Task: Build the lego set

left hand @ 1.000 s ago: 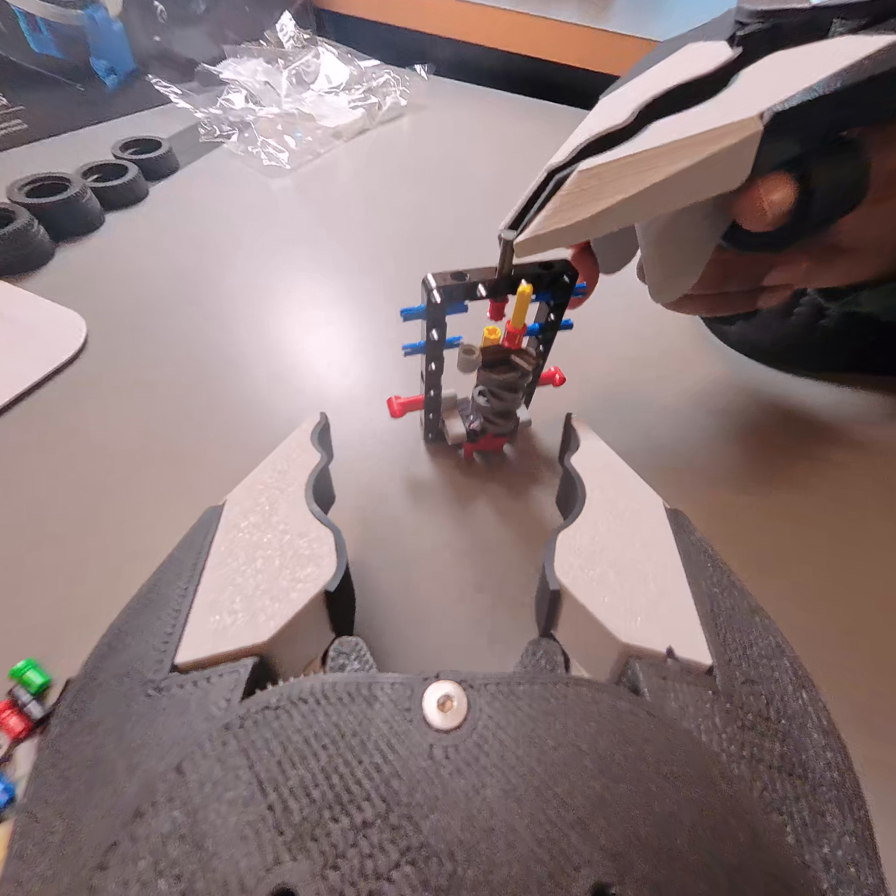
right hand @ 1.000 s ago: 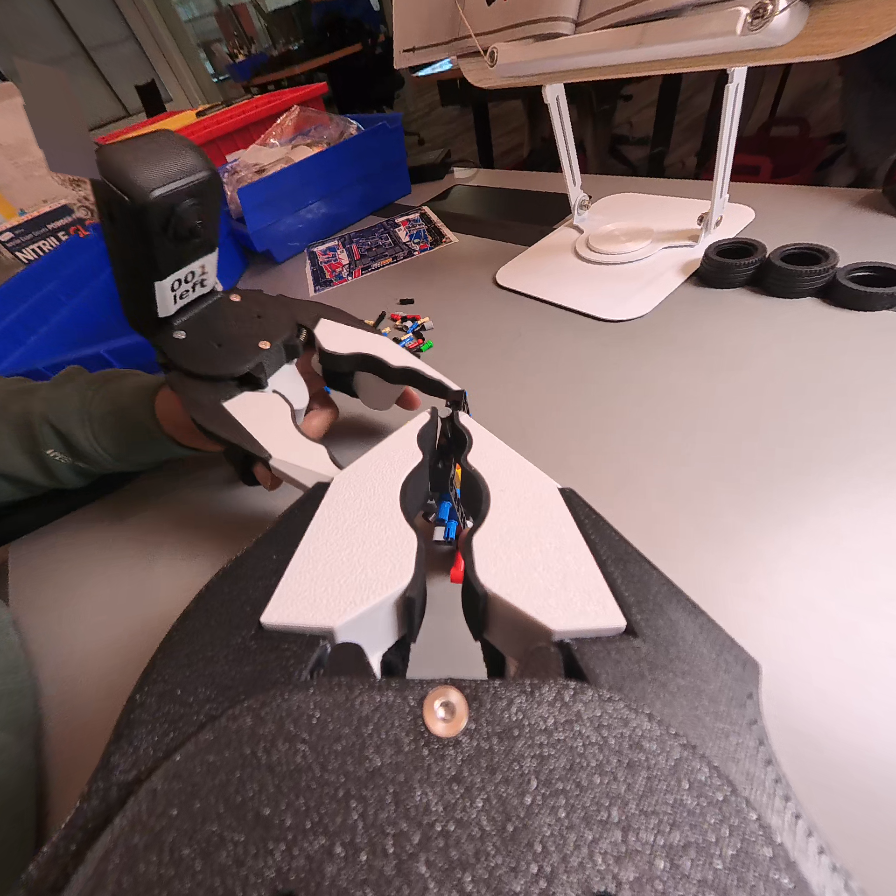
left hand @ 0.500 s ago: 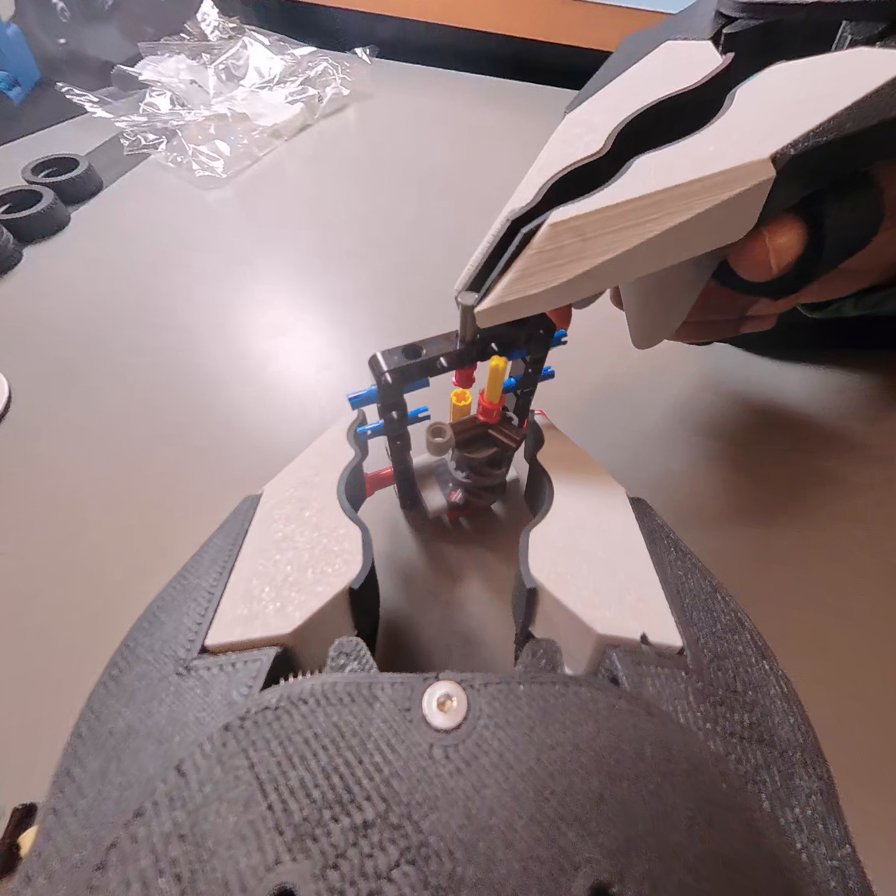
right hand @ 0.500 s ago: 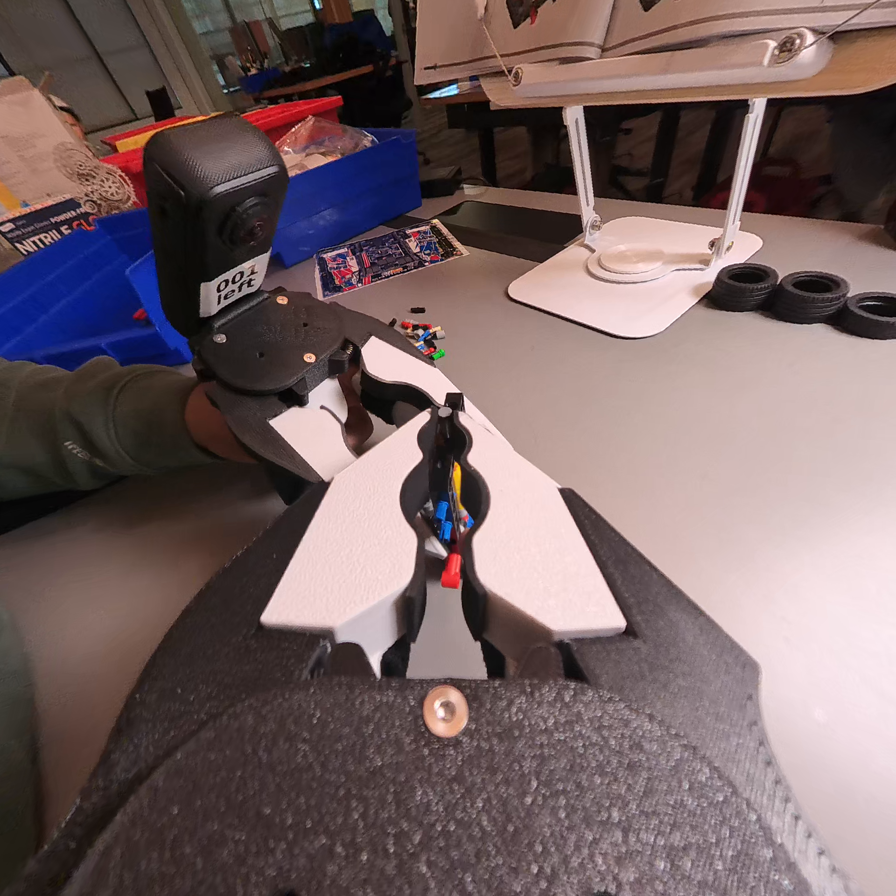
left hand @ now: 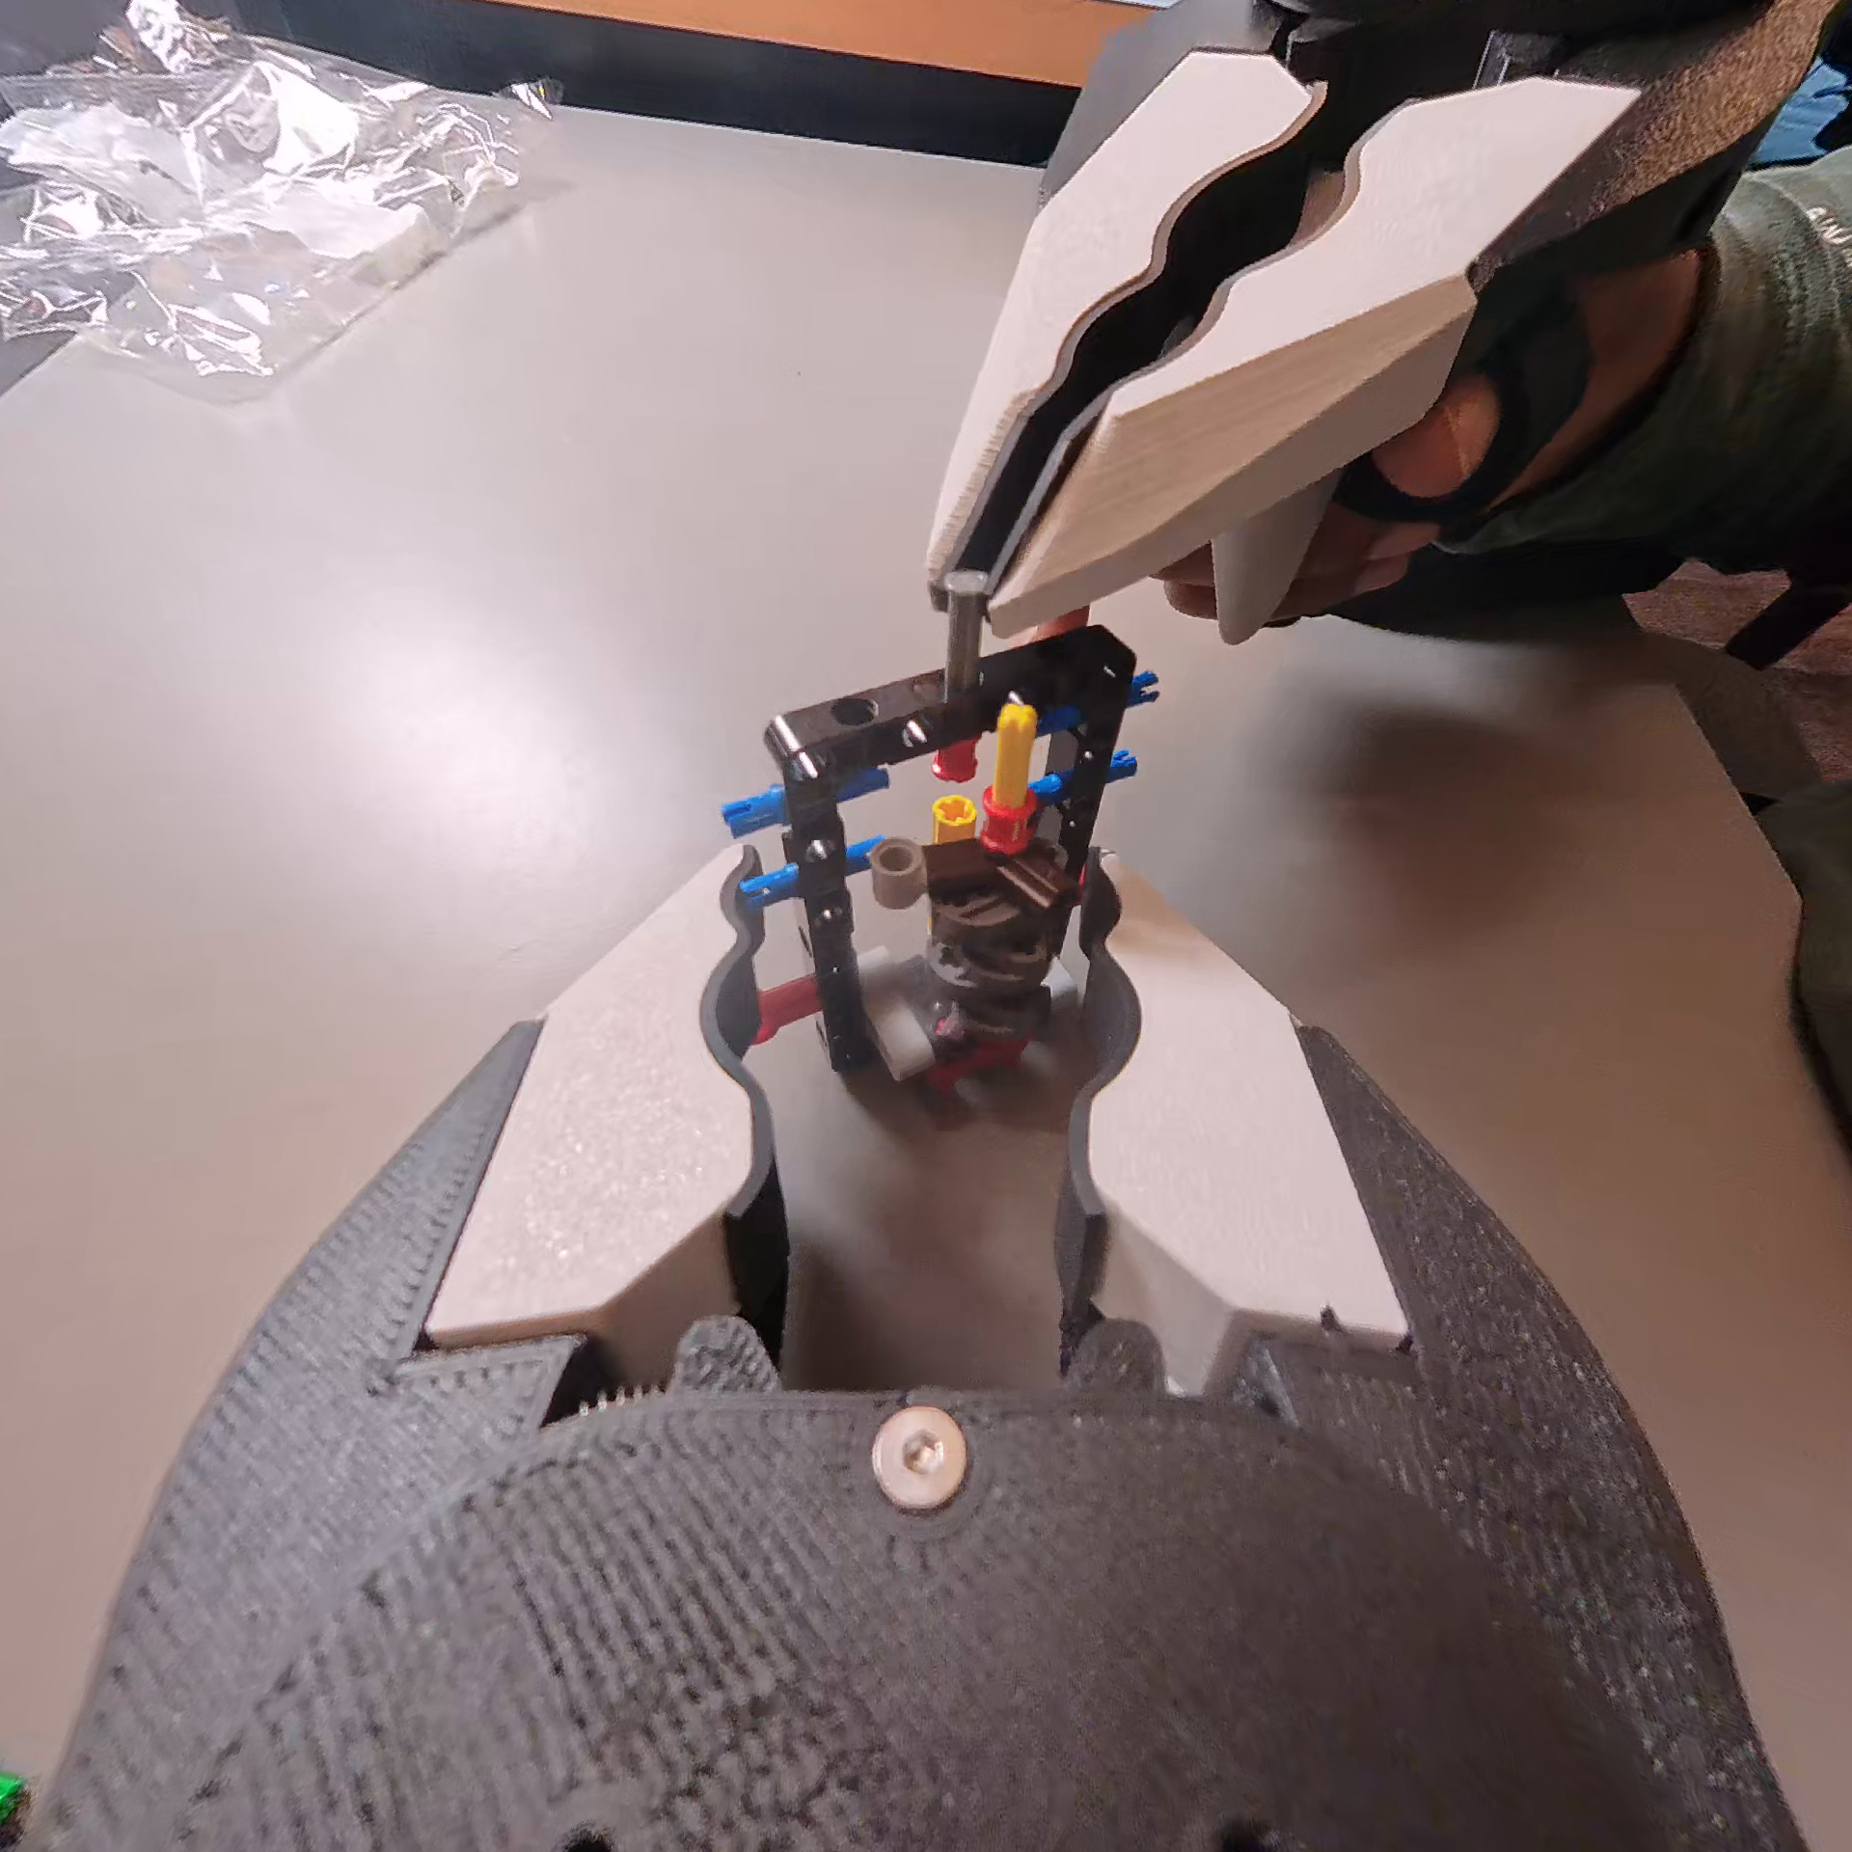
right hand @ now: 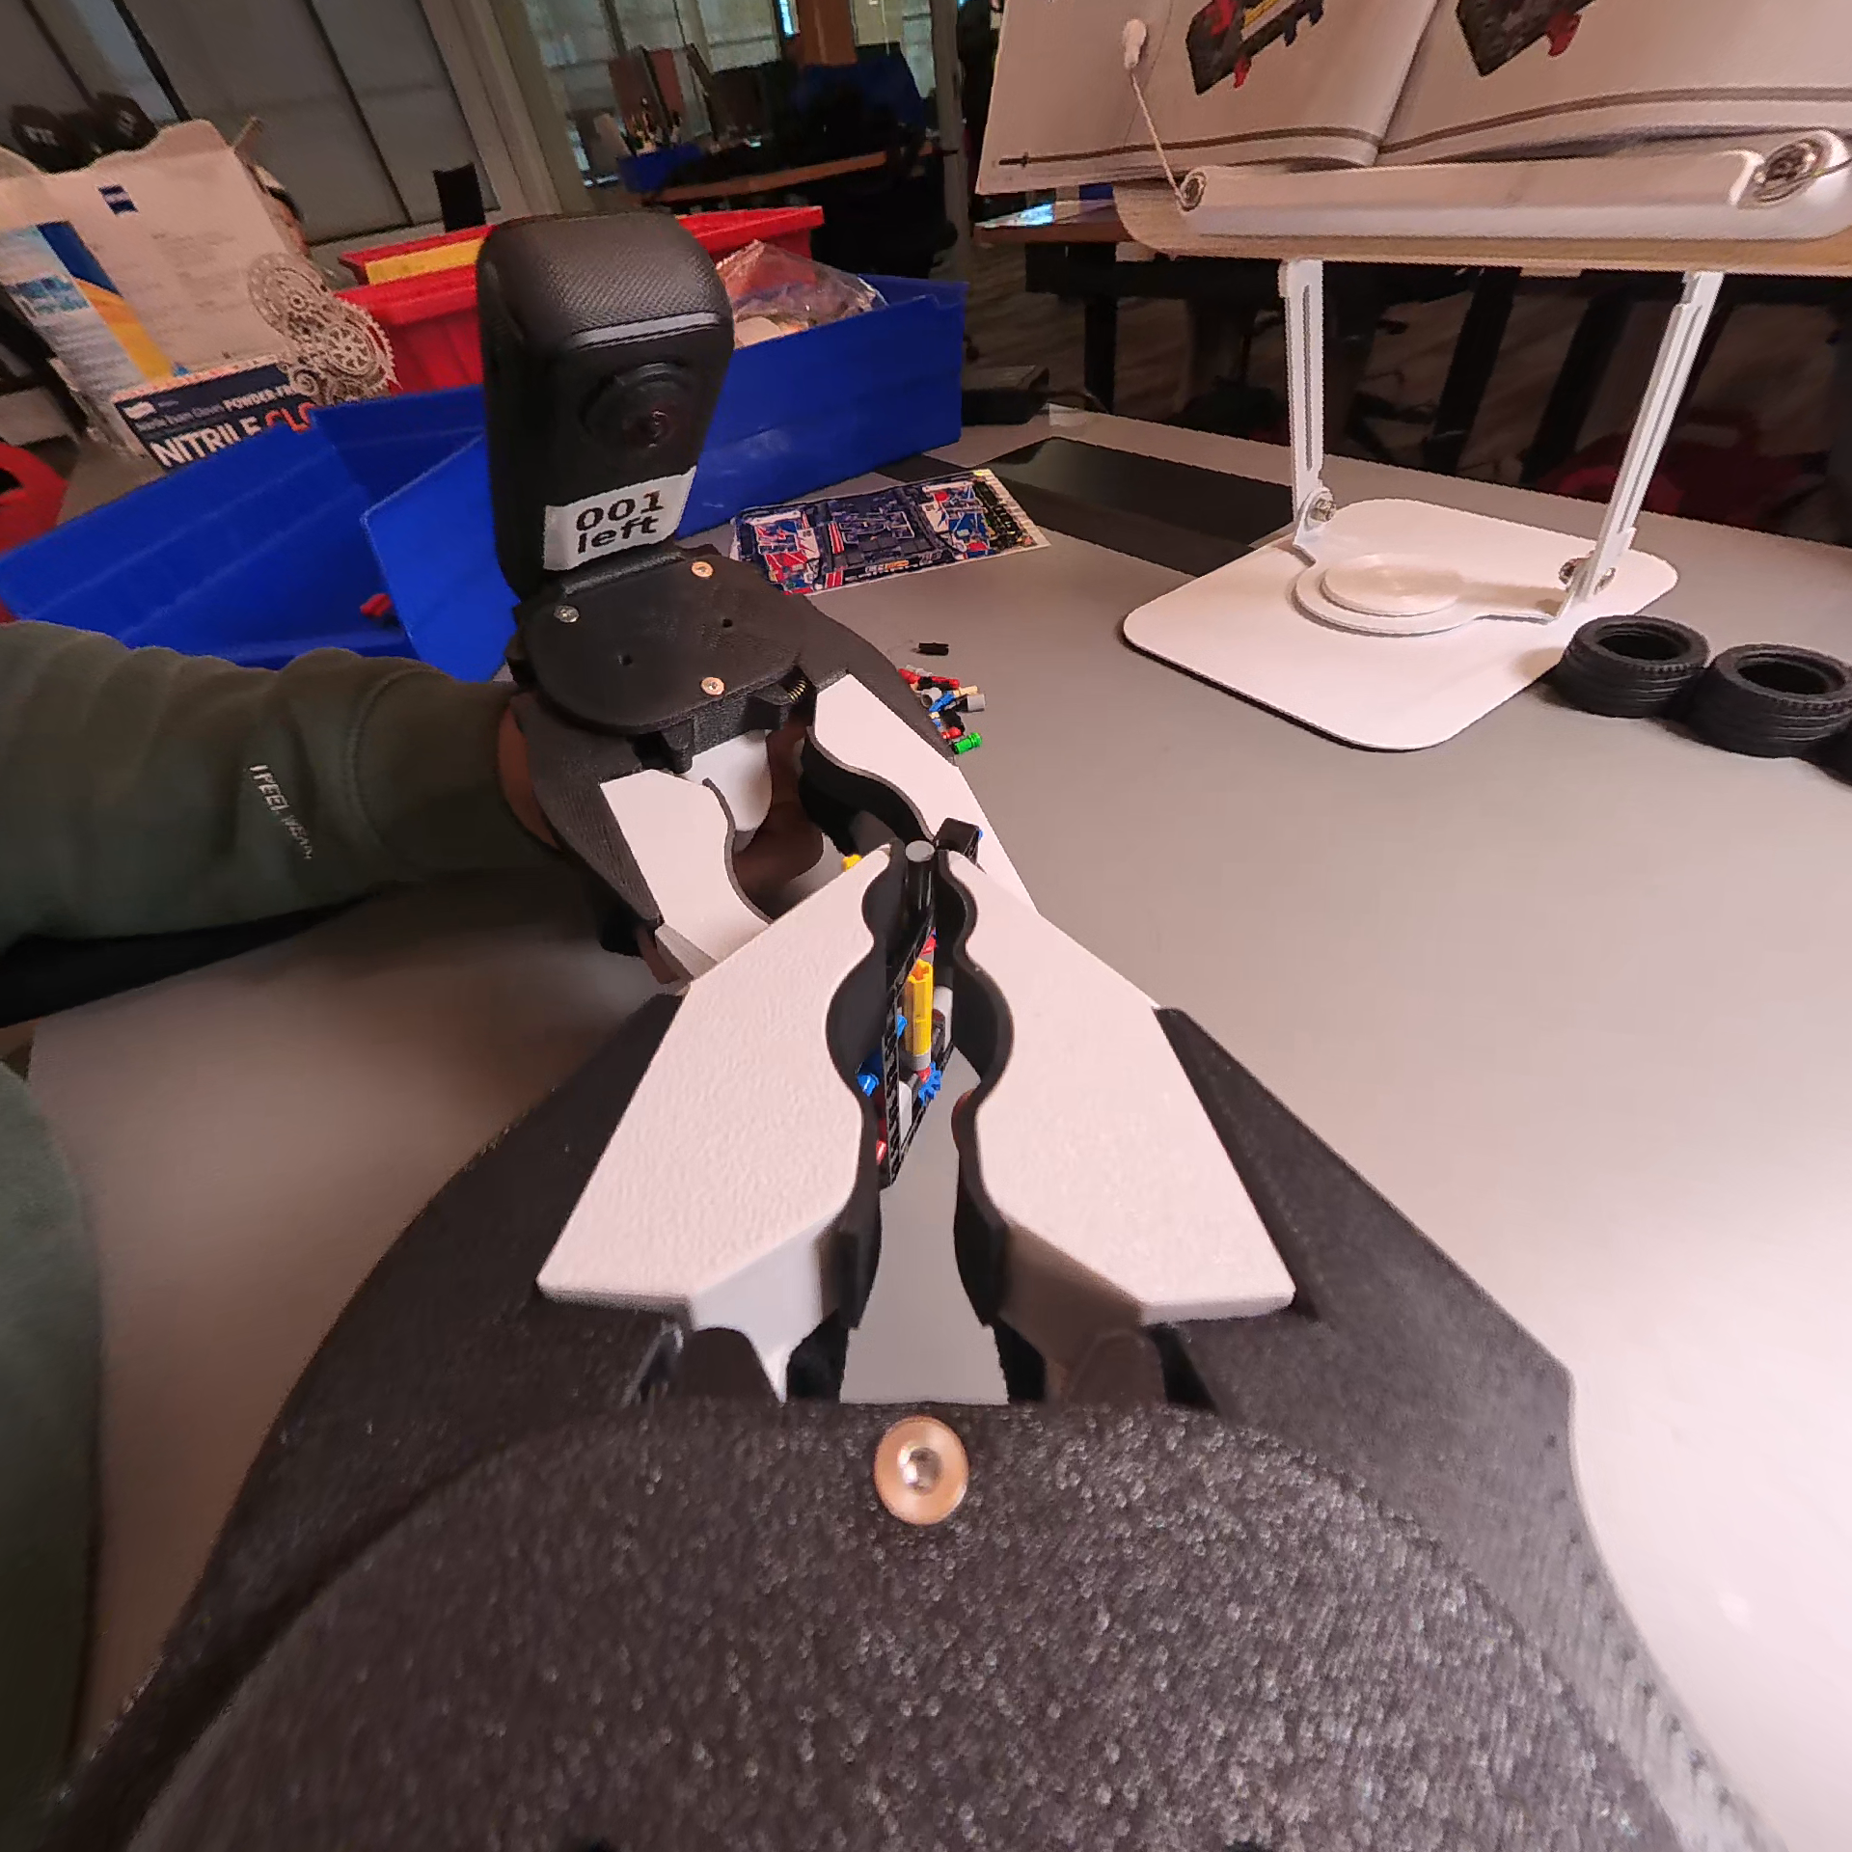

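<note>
A lego assembly [left hand: 942, 902] stands upright on the grey table: a black frame with blue and red pins, yellow axles and dark gears inside. My left gripper [left hand: 917, 902] straddles its lower half, with the fingertips against its sides. My right gripper [left hand: 967, 586] comes down from the upper right, shut on a dark grey axle [left hand: 964, 641]. The axle is held upright with its lower end in a hole of the frame's top beam. In the right wrist view my right gripper [right hand: 914, 874] pinches the axle's end [right hand: 916, 852]. The assembly [right hand: 917, 1052] shows through the finger gap.
A crumpled clear plastic bag [left hand: 230, 200] lies at the far left. In the right wrist view, a white book stand [right hand: 1403, 621] holds an open booklet. Black tyres [right hand: 1629, 666], loose small pieces [right hand: 947, 702], a sticker sheet [right hand: 882, 526] and blue bins [right hand: 301, 521] lie beyond. Tip to tip, the grippers are about 6 cm apart.
My left gripper moved forward and narrowed around the assembly's base. Its gap has stayed the same for the last half second. My right gripper kept the axle at the top beam.
</note>
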A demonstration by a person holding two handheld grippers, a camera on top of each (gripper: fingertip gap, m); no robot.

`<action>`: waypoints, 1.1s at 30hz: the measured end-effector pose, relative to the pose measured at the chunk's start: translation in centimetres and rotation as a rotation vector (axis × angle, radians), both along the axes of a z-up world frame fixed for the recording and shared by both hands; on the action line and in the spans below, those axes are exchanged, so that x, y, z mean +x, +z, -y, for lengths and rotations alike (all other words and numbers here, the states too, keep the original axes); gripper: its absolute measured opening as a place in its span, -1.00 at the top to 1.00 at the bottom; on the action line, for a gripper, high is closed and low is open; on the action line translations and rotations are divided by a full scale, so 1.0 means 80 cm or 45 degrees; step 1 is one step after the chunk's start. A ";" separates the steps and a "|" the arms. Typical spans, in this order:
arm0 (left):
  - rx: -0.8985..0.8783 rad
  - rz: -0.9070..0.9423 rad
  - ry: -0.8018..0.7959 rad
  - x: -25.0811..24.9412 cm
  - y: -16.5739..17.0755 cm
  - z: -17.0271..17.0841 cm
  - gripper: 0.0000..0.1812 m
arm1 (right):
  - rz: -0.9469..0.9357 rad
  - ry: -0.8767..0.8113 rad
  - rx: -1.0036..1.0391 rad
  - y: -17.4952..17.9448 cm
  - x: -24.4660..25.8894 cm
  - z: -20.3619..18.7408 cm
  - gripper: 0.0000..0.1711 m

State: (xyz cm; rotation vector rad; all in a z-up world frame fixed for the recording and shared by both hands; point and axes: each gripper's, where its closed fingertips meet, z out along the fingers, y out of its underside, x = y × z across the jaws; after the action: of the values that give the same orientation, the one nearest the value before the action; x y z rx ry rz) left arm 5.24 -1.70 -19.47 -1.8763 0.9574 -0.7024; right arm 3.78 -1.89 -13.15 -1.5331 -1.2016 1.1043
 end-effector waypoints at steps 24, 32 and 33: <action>0.036 -0.018 0.038 -0.012 0.004 0.003 0.27 | -0.001 0.029 0.064 0.002 -0.001 0.003 0.97; 0.019 0.048 0.214 0.002 0.018 -0.005 -0.03 | -0.002 0.001 0.066 0.002 -0.003 0.002 0.96; 0.016 0.032 0.224 0.006 0.014 -0.007 -0.03 | -0.003 -0.003 0.069 0.002 -0.003 0.002 0.97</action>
State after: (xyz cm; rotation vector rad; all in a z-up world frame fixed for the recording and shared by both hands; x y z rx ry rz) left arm 5.73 -1.13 -18.32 -1.9090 0.7675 -0.6115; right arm 3.53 -2.03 -12.98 -1.4914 -1.2182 1.0632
